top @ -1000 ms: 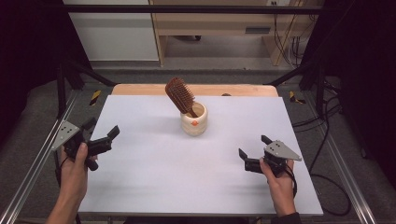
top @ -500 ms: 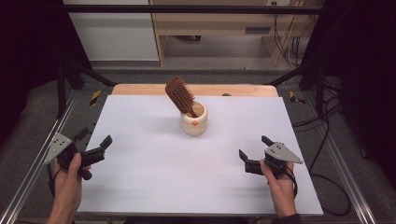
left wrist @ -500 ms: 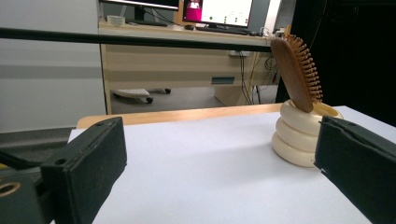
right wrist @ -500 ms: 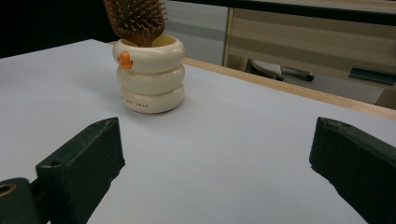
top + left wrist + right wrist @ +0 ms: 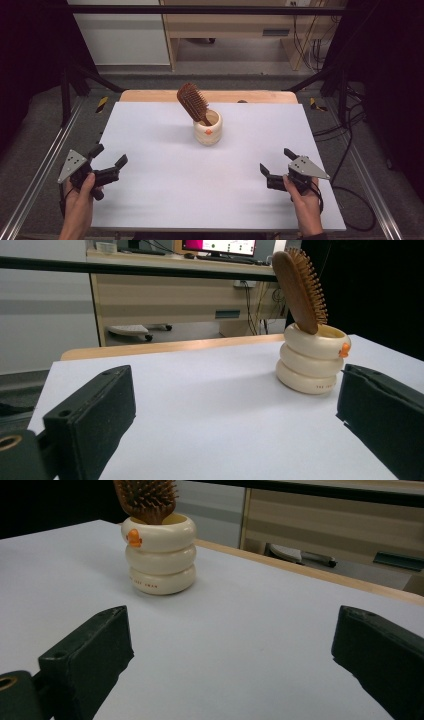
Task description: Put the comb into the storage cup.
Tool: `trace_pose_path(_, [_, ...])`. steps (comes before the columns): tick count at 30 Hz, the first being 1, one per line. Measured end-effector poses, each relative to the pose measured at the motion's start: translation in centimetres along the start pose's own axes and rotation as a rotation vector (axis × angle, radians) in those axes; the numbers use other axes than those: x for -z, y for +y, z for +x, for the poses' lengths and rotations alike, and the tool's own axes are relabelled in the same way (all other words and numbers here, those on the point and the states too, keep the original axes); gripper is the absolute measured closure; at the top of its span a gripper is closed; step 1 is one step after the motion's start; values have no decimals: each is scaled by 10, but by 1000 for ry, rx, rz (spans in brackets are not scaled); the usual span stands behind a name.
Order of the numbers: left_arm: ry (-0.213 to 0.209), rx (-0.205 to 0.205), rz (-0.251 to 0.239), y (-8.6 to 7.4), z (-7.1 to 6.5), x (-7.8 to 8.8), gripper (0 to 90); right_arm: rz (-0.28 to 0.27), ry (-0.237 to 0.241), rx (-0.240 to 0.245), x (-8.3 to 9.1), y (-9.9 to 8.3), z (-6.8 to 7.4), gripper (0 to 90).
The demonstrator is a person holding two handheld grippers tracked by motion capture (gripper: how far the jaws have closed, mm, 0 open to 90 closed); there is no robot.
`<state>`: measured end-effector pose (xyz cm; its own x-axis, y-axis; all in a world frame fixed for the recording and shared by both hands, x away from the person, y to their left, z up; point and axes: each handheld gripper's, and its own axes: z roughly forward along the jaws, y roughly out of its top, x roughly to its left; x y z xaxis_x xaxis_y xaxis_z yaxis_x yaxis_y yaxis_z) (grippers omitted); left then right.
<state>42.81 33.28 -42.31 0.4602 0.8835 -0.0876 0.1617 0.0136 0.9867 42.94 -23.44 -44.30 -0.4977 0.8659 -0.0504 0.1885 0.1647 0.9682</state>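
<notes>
A brown wooden paddle hairbrush (image 5: 193, 102) stood handle-down in a cream ceramic cup shaped like three stacked rings (image 5: 208, 129), just above the centre of the high view; its bristled head leaned toward the upper left over the rim. In the left gripper view the cup (image 5: 312, 359) sat at the right, the brush (image 5: 299, 284) rising from it.

The left gripper (image 5: 107, 166) was held at the lower left of the high view and the right gripper (image 5: 276, 168) at the lower right, both well apart from the cup, each with its jaws spread wide and nothing between them.

The work in hand looked like reaching for the brush. To do that well, one gripper would probably want to steady the cup by its ringed wall, since the leaning brush could tip so light a holder. The other should close on the brush's wooden neck just above the rim, not on the bristles, and lift along the line of the lean so the handle does not lever against the rim.

The white tabletop (image 5: 165, 200) was smooth and bare apart from the cup, with a strip of pale wood (image 5: 150, 96) showing at its far edge. Beyond it stood a light wooden desk (image 5: 180, 295), a white cabinet (image 5: 120, 35) and trailing cables (image 5: 312, 47), dark curtains at either side.
</notes>
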Motion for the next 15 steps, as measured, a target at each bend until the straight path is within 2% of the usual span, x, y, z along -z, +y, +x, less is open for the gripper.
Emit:
trace_pose_path(9, [-51,-33,27,-6,-15,-6,23,16,14,4,-1,-5,1,32])
trace_pose_path(15, [-88,-34,39,-10,-24,-9,23,16,20,-2,-1,-7,1,31])
